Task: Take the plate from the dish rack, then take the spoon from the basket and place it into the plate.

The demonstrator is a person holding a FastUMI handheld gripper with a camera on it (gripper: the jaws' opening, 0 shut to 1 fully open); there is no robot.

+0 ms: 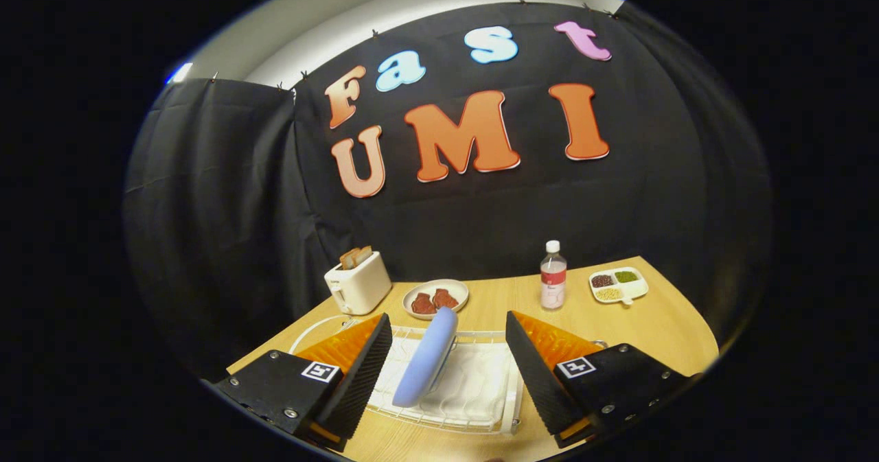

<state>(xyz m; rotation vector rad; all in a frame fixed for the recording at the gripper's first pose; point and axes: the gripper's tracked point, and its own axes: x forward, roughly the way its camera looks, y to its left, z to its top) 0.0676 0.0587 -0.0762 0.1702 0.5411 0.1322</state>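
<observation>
A light blue plate (427,357) stands on its edge in the white wire dish rack (474,407), which holds a white liner. My gripper (449,342) is open, with one finger on each side of the plate and a gap on both sides. The left finger (367,373) is closer to the plate than the right finger (532,373). Neither finger touches the plate. A white wire rim (309,331) curves out past the left finger; I cannot tell whether it is the basket.
On the wooden table (659,325) beyond the rack stand a white toaster (357,283) with toast in it, a small plate of brown food (435,298), a clear bottle (553,276) and a divided white dish (618,285) of beans. Black cloth walls close the back and left.
</observation>
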